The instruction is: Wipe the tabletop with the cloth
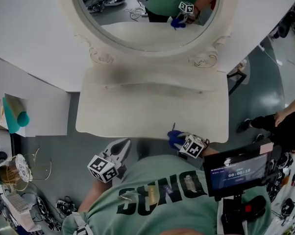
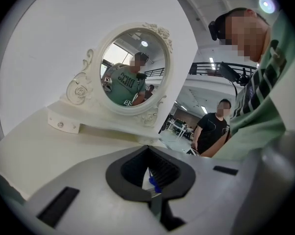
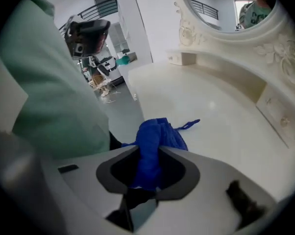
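A cream vanity tabletop [image 1: 137, 109] lies in front of me. My right gripper [image 1: 176, 138] is at its front edge, right of centre, shut on a bunched blue cloth [image 1: 173, 139]. In the right gripper view the cloth [image 3: 156, 138] sticks out past the jaws, and a loose strand trails over the tabletop [image 3: 211, 114]. My left gripper [image 1: 121, 148] hovers just off the front edge, left of centre and over the floor. In the left gripper view its jaws [image 2: 148, 150] are shut with nothing between them, pointing across the tabletop [image 2: 44, 148].
An oval mirror [image 1: 147, 18] in an ornate frame rises behind a low raised shelf [image 1: 152, 80] with small drawers. A white wall panel [image 1: 25, 48] flanks the left. Another person [image 1: 280, 124] stands at the right. Cables and clutter [image 1: 15, 185] cover the floor at the left.
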Available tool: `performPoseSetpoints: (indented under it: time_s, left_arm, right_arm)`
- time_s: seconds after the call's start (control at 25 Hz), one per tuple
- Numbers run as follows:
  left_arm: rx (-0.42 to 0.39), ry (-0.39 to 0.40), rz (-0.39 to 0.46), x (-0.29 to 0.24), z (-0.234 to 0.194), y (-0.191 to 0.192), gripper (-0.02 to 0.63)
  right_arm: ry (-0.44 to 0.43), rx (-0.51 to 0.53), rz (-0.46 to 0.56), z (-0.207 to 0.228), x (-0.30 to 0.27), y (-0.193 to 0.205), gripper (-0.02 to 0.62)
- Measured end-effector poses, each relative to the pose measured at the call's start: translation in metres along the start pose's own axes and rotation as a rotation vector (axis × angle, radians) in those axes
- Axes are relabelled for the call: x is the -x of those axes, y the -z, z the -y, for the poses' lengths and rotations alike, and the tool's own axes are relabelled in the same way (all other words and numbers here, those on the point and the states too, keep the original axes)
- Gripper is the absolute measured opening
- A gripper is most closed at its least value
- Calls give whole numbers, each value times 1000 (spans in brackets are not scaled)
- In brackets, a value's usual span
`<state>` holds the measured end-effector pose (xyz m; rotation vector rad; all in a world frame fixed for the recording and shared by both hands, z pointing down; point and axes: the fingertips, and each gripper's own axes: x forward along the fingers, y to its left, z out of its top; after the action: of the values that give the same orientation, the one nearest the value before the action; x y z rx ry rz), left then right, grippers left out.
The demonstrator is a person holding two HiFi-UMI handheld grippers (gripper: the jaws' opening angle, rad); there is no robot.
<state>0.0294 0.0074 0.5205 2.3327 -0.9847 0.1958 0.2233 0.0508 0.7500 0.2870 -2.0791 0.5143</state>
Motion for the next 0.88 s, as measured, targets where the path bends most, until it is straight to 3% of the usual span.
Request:
performPoseSetpoints:
  time_s: [0.16, 0.24, 0.4, 0.48, 0.56, 0.72, 0.88]
  left_arm:
    - [-14, 33, -11, -15, 10, -3, -2]
    - [-17, 35, -11, -17, 13, -4, -2]
    - [-17, 8, -13, -11, 10, -4, -2]
    - [-16, -9, -19, -6, 11, -1, -2]
    - [-16, -22, -23, -3, 13, -1, -2]
    - [-17, -37, -27, 1, 15, -1, -2]
    - [-16, -41, -28, 2, 11, 0, -2]
  right_arm:
    - [-109, -5, -12, -22, 5, 11, 107]
    - [-93, 16, 27, -9, 14, 6, 107]
    - [182, -142, 203, 120, 51, -32, 107]
    - [318, -186, 211, 184, 65, -39, 107]
    - [402, -180, 175, 226, 66, -36, 107]
    - [461, -198, 116, 260, 62, -32, 109]
    - [453, -238, 108, 259, 59, -31, 109]
